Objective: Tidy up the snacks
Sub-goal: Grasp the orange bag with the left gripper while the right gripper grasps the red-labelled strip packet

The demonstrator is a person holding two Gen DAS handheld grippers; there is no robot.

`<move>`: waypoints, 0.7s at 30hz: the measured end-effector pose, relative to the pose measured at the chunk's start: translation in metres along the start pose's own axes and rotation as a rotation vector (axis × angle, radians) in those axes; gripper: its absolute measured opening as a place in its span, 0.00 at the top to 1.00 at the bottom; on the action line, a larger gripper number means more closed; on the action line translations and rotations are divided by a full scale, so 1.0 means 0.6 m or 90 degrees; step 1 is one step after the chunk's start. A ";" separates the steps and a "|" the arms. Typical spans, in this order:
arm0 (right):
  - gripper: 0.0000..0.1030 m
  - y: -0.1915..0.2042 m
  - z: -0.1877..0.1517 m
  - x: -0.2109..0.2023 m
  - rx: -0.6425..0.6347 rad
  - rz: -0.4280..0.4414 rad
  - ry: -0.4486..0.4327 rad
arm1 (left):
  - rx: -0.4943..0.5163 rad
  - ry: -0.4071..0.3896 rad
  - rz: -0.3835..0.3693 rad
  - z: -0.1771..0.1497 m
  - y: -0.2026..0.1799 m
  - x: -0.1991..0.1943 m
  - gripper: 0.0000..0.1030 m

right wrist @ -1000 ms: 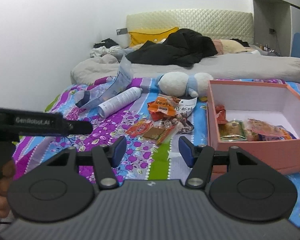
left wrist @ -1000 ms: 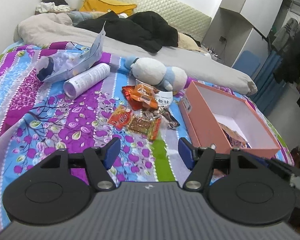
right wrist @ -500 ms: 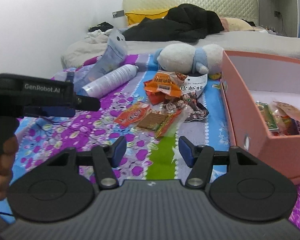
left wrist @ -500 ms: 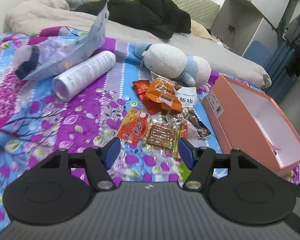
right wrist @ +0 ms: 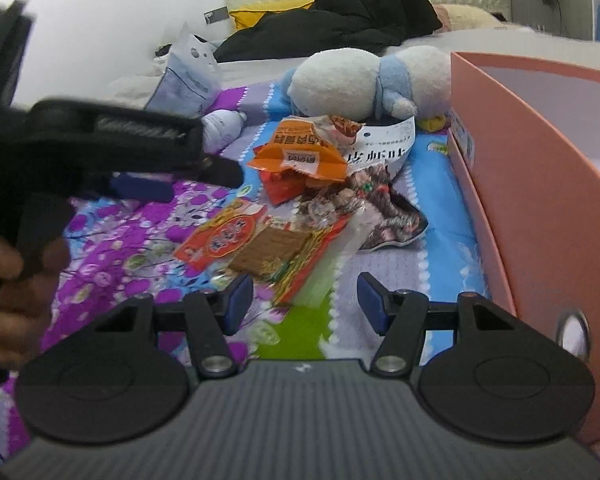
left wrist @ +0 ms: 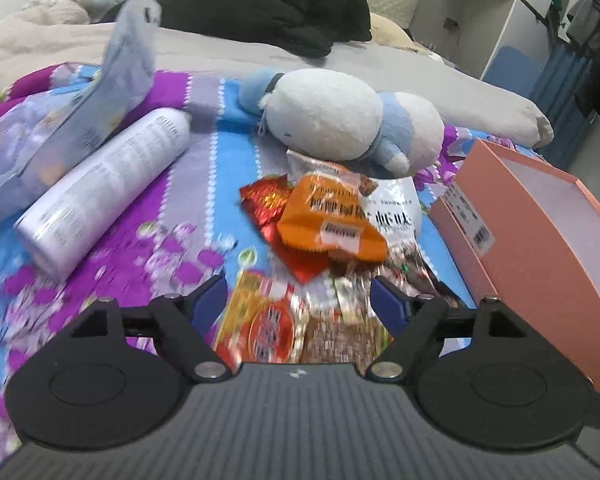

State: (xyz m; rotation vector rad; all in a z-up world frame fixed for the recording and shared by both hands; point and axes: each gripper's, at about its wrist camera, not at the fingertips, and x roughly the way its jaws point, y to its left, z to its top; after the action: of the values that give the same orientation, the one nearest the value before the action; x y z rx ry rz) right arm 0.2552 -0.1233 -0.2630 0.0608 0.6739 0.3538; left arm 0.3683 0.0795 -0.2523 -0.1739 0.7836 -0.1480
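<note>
A heap of snack packets lies on the floral bedspread: an orange packet [left wrist: 332, 216] [right wrist: 300, 152], a red packet [left wrist: 274, 204], a white packet [left wrist: 394, 208] [right wrist: 384, 144], a round-logo orange packet [left wrist: 270, 330] [right wrist: 220, 242] and a brown cracker packet [left wrist: 340, 340] [right wrist: 274, 250]. A pink box [left wrist: 540, 232] [right wrist: 520, 168] stands to the right. My left gripper [left wrist: 298, 300] is open, its jaws either side of the near packets. My right gripper [right wrist: 305, 296] is open just short of the cracker packet. The left gripper also shows at the left of the right wrist view [right wrist: 172, 188].
A white and blue plush toy [left wrist: 340, 116] [right wrist: 364, 80] lies behind the heap. A white spray can [left wrist: 108, 188] and a pale blue pouch [left wrist: 100, 92] lie at the left. Black clothes [left wrist: 268, 8] and pillows lie farther back on the bed.
Both grippers have moved forward and down toward the snack heap. The left gripper's jaws now straddle the nearest packets. Both stay open.
</note>
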 end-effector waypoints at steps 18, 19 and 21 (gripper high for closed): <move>0.44 -0.011 -0.002 0.055 0.016 0.022 0.010 | 0.039 -0.016 -0.019 0.086 -0.034 0.145 0.13; 0.49 -0.010 -0.002 0.055 0.015 0.022 0.011 | 0.043 -0.017 -0.019 0.087 -0.038 0.150 0.16; 0.56 -0.009 -0.002 0.055 0.015 0.025 0.012 | 0.056 -0.015 -0.014 0.084 -0.046 0.155 0.25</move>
State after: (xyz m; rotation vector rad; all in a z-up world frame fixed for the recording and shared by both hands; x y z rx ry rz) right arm 0.2799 -0.1171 -0.2846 0.0933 0.6961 0.3848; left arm 0.4672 0.0396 -0.2752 -0.1010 0.7508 -0.2012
